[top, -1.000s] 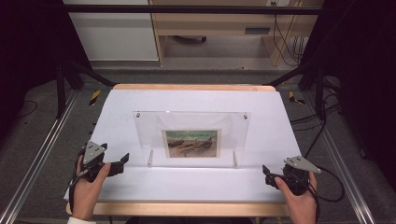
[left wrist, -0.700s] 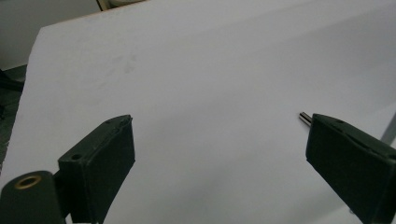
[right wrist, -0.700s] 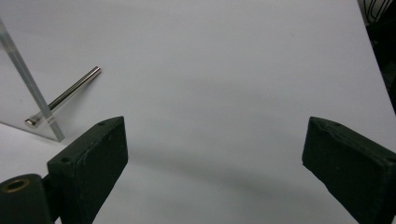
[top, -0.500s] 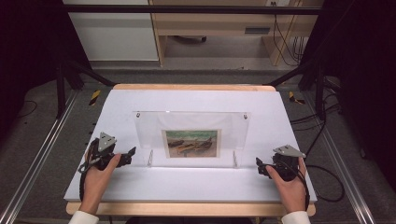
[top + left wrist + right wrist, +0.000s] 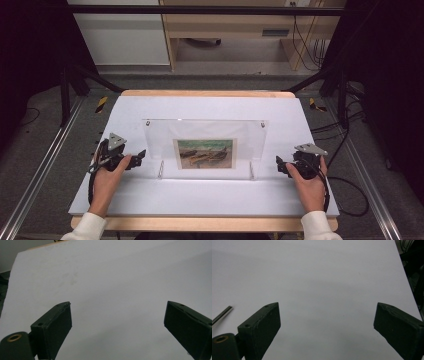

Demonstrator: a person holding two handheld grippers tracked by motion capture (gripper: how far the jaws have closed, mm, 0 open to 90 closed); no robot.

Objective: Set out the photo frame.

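A clear acrylic frame (image 5: pixel 205 131) stands upright at the middle of the white table (image 5: pixel 210 106), with a small painted landscape print (image 5: pixel 205 153) in it. My left gripper (image 5: pixel 139 156) rests on the table just left of the frame's lower left corner, pointing toward it. In the left gripper view its jaws (image 5: pixel 118 303) stand wide open over bare white surface. My right gripper (image 5: pixel 279 164) sits to the right of the frame's lower right corner. Its own view shows the gripper (image 5: pixel 327 304) open with nothing between the jaws.
A thin metal edge (image 5: pixel 222 312) shows at the left of the right gripper view. Aluminium rails (image 5: pixel 45 165) run along both sides of the table. Cables (image 5: pixel 350 185) trail on the floor at the right. A wooden strip (image 5: pixel 210 223) edges the table's front.
Both hands have moved forward from the table's front edge and inward, so each gripper now sits beside a lower corner of the frame. The frame has not moved.
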